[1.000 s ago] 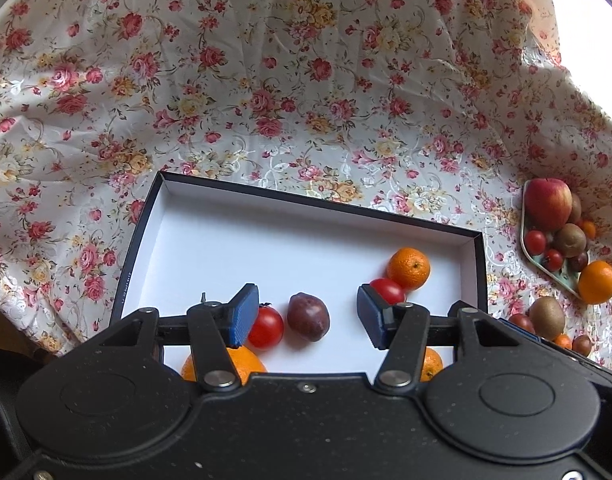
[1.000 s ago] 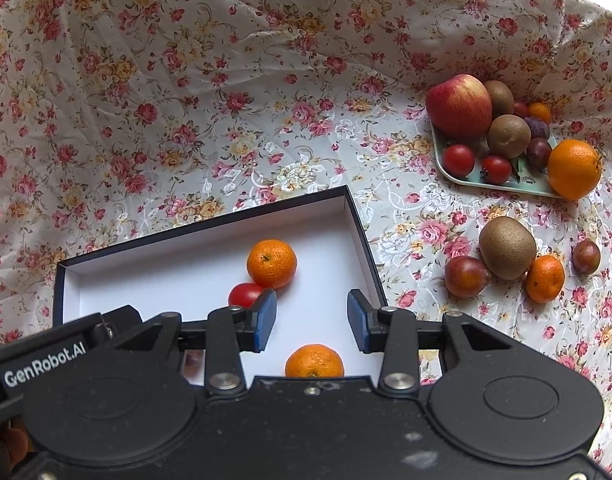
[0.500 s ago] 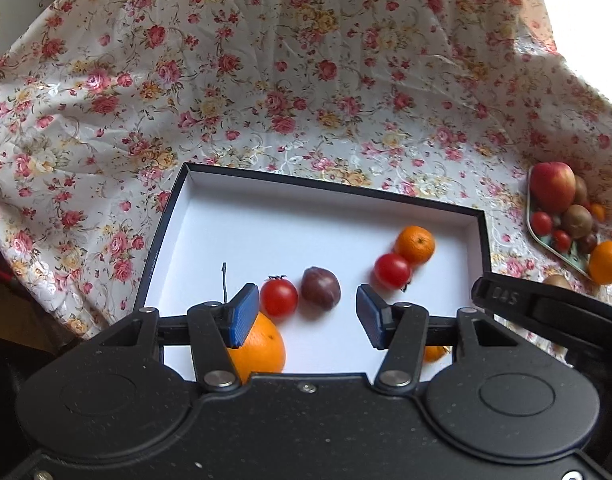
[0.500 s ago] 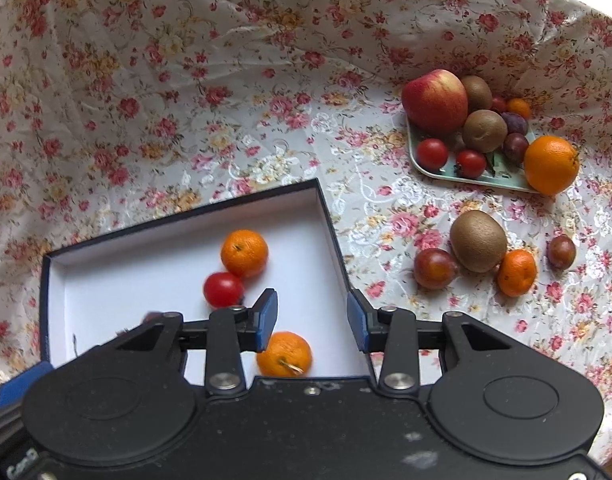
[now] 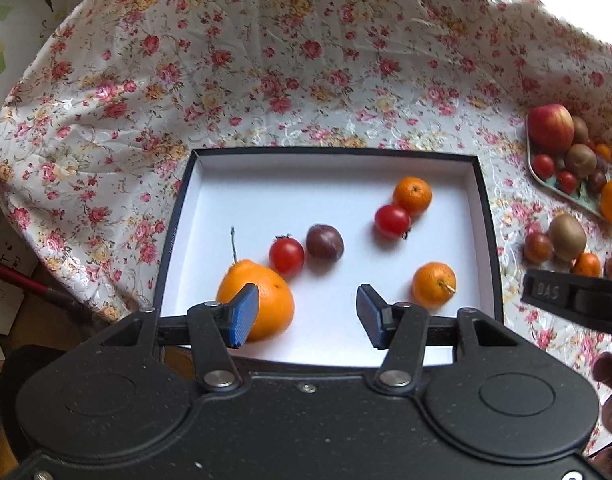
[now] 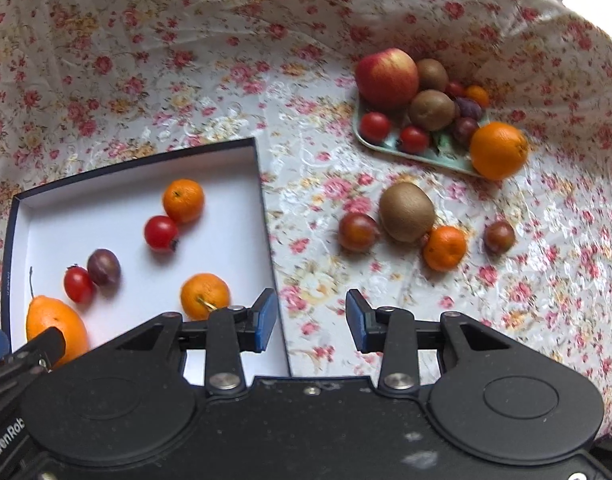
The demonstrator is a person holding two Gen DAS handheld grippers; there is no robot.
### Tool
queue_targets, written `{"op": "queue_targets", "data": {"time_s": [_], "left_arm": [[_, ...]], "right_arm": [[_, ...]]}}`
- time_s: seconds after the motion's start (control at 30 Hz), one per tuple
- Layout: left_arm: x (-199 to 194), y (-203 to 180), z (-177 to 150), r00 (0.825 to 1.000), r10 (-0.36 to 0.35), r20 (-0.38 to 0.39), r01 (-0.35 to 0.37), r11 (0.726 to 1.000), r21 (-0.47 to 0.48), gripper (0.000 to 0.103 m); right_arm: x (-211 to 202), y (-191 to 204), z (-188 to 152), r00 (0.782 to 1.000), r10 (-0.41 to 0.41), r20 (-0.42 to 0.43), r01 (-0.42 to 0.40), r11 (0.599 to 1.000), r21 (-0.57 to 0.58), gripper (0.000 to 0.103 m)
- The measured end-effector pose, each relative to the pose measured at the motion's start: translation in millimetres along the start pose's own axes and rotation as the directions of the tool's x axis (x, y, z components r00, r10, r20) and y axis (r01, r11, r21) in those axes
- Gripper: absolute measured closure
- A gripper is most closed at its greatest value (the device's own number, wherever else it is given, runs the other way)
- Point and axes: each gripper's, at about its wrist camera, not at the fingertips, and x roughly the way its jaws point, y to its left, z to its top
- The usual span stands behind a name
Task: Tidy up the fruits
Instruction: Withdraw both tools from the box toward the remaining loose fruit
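Left gripper (image 5: 307,316) jaws apart, empty, over black box (image 5: 487,216). Box holds stemmed orange (image 5: 262,300), two cherry tomatoes, plum (image 5: 325,241), two mandarins. Right gripper (image 6: 307,326) jaws apart, empty, above tablecloth (image 6: 186,60); loose kiwi (image 6: 406,211) beyond, green tray (image 6: 425,154) farther.
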Motion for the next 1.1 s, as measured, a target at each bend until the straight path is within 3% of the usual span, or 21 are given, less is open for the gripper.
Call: {"op": "queue_targets", "data": {"time_s": [0.2, 0.37, 0.63, 0.97, 1.1], "left_arm": [[-1.2, -17.6, -7.5, 0.998, -0.037, -0.043, 0.038, 0.999, 0.017, 0.046], [-4.4, -39.6, -11.4, 0.999, -0.046, -0.027, 0.048, 0.997, 0.066, 0.046], [3.5, -61.5, -9.0, 0.989, -0.126, -0.08, 0.13, 0.991, 0.044, 0.046], [3.6, -92.7, -13.0, 0.989, -0.12, -0.087, 0.13, 0.984, 0.122, 0.046], [4.0, -100.8, -13.4, 0.989, -0.113, -0.091, 0.126, 0.981, 0.148, 0.046]], "right_arm": [[9.0, -37.9, -0.1, 0.993, -0.023, -0.112, 0.03, 0.997, 0.066, 0.064], [22.3, -69.3, -4.4, 0.976, -0.028, -0.216, 0.055, 0.991, 0.12, 0.064], [30.3, -103.3, -12.7, 0.957, -0.035, -0.287, 0.084, 0.983, 0.16, 0.064], [47.9, -139.6, -21.2, 0.911, 0.035, -0.411, 0.079, 0.963, 0.259, 0.064], [50.7, -148.9, -24.0, 0.902, 0.054, -0.428, 0.083, 0.952, 0.295, 0.064]]}}
